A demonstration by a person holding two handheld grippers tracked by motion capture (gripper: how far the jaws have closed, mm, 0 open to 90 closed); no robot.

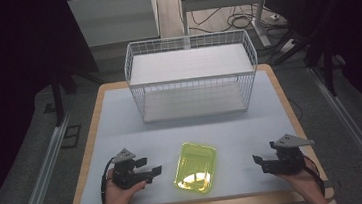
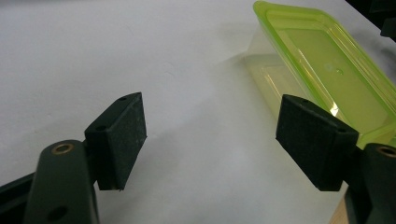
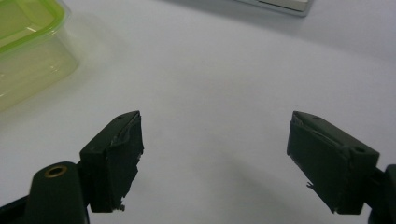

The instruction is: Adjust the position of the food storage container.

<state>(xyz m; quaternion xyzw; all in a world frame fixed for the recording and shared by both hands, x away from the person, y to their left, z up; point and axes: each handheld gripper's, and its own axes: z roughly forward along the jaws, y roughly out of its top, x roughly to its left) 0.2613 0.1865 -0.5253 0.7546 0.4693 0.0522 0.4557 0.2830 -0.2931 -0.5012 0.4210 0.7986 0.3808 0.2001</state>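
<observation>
Both hand-held grippers, left (image 1: 156, 170) and right (image 1: 257, 161), are wide apart, holding nothing. One bump could push the yellow-green tub (image 1: 196, 167) off the worktop (image 1: 120, 123).

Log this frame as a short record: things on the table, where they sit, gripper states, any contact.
container: yellow-green tub, empty, near table edge, between the grippers
basket: white wire basket, far side of table
left gripper: open, beside tub, not touching
right gripper: open, apart from tub
held: nothing
</observation>
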